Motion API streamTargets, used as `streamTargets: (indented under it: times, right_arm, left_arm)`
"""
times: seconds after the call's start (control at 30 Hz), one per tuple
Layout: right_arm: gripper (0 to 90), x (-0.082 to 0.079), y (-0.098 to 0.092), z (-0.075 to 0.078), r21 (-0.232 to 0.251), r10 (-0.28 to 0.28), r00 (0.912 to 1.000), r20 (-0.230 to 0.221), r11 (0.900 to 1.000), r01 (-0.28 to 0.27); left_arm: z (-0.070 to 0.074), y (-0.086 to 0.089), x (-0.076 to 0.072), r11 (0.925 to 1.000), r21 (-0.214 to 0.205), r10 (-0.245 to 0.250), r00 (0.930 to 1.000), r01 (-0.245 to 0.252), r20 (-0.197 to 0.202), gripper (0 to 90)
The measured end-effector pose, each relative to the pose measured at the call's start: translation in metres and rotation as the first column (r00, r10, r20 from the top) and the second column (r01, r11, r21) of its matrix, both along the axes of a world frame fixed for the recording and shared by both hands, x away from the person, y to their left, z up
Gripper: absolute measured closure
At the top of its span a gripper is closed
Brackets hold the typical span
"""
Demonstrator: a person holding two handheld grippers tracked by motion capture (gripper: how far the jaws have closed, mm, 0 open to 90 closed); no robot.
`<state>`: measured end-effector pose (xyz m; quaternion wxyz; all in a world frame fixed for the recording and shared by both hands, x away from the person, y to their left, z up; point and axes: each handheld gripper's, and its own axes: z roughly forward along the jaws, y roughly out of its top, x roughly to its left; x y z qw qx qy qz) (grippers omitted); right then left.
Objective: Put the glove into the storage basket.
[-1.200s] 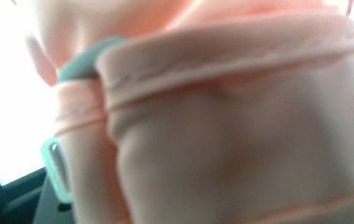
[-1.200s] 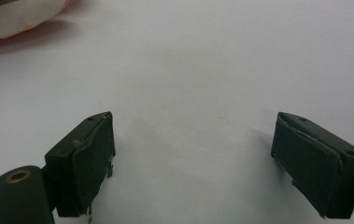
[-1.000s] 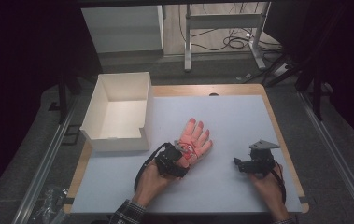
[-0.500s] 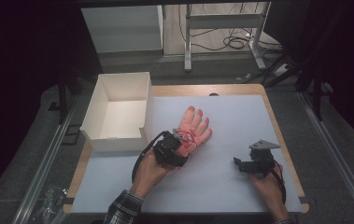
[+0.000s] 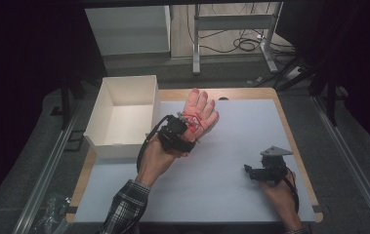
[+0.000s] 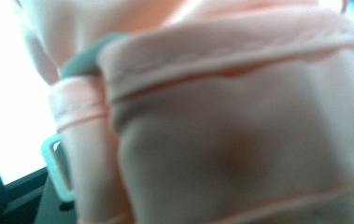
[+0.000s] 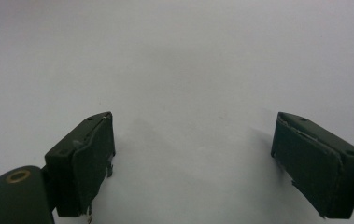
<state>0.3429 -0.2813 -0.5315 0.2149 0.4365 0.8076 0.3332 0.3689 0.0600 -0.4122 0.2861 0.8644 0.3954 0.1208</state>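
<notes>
The left gripper [image 5: 188, 127] holds a pink glove [image 5: 199, 113] near the white box [image 5: 124, 117] (probably its goal); the next move needs a release inside. The right gripper [image 5: 253, 171] rests wide open, empty.

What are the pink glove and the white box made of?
The glove looks like soft cloth: the left gripper view shows stitched seams, a folded strap and a matte, slightly fuzzy surface. A pale buckle on the strap looks like plastic, though it is blurry. The box seems to be thin white cardboard, plain and dull, with straight flat walls and sharp corners; it could also be stiff plastic.
</notes>
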Motion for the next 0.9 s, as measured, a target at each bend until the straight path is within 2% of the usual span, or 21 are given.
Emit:
streamTargets:
  times: [0.1,0.13,0.23,0.27,0.5,0.6,0.63,0.7,0.73,0.77,0.9]
  right_arm:
    - [13.8,0.0,0.0,0.0,0.001,0.0,1.0,0.0,1.0,0.0]
    - [13.8,0.0,0.0,0.0,0.004,-0.002,1.0,0.0,1.0,0.002]
    - [13.8,0.0,0.0,0.0,0.001,0.001,1.0,0.0,1.0,-0.001]
    - [13.8,0.0,0.0,0.0,0.0,0.002,1.0,0.001,1.0,-0.002]
    - [13.8,0.0,0.0,0.0,0.003,-0.001,1.0,0.002,1.0,0.001]
    - [13.8,0.0,0.0,0.0,0.002,0.0,1.0,0.003,1.0,0.0]
    - [13.8,0.0,0.0,0.0,0.002,0.0,1.0,0.003,1.0,0.0]
    - [13.8,0.0,0.0,0.0,0.002,0.0,1.0,0.002,1.0,0.0]
    - [13.8,0.0,0.0,0.0,0.002,-0.001,1.0,0.002,1.0,0.001]
    - [13.8,0.0,0.0,0.0,0.002,-0.001,1.0,0.002,1.0,0.001]
    - [13.8,0.0,0.0,0.0,0.002,0.0,1.0,0.002,1.0,0.0]
  left_arm:
    - [0.006,0.002,0.004,1.0,0.006,0.005,1.0,-0.005,0.004,39.2]
    - [0.013,0.004,0.009,0.9997,0.001,0.023,0.9997,-0.023,0.006,39.2]
    - [0.019,0.007,0.014,0.9994,-0.006,0.035,0.9993,-0.035,0.01,39.0]
    - [0.025,0.011,0.018,0.9988,-0.013,0.047,0.9988,-0.047,0.011,39.0]
    - [0.043,0.028,0.029,0.9951,-0.016,0.098,0.9948,-0.098,0.027,38.9]
    - [0.052,0.042,0.034,0.9899,-0.017,0.141,0.9892,-0.14,0.041,38.9]
    - [0.052,0.042,0.034,0.9899,-0.017,0.141,0.9892,-0.14,0.041,38.9]
    - [0.057,0.051,0.037,0.9863,-0.021,0.165,0.9852,-0.164,0.048,39.0]
    - [0.061,0.059,0.039,0.9819,-0.021,0.189,0.9804,-0.188,0.055,39.0]
    - [0.061,0.059,0.039,0.9819,-0.021,0.189,0.9804,-0.188,0.055,39.0]
    - [0.066,0.076,0.043,0.9725,-0.023,0.233,0.971,-0.232,0.056,39.0]
